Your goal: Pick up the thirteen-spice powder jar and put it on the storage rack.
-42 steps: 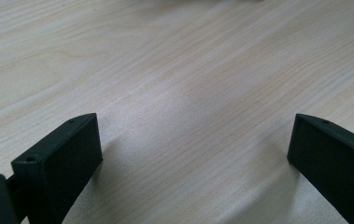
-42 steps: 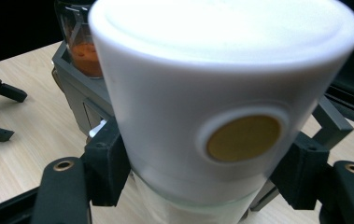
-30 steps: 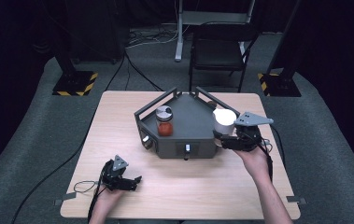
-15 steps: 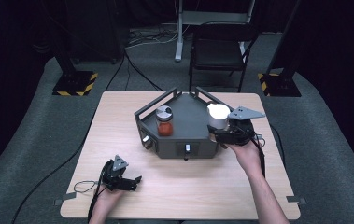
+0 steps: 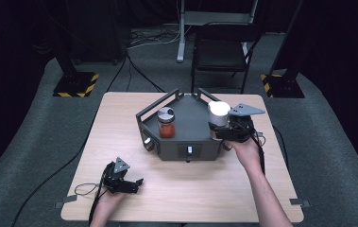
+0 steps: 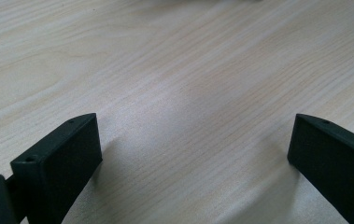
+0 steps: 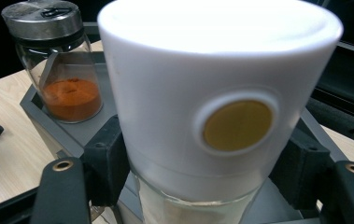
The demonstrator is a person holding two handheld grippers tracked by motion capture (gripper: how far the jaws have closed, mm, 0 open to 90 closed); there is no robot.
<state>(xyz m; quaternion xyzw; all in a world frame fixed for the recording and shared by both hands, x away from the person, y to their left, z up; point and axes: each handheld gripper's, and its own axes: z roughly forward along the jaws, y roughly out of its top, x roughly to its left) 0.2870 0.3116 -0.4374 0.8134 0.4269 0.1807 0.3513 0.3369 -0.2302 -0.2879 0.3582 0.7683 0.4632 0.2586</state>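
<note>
R gripper [image 5: 220, 128] pinches white-cap jar [image 5: 219, 113] upright over rack [image 5: 186, 109] at its 3 o'clock; spice jar [image 5: 166, 122] sits toward 9. L gripper [image 5: 128, 182], jaws spread, idles at 7.

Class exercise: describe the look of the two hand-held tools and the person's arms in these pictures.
Both tools are black. The left tool has two blocky rectangular jaws, a grey three-cornered plate on top and a thin black cable looping over the wooden table. The right tool carries a larger grey plate. The forearms are bare, no sleeves.
</note>
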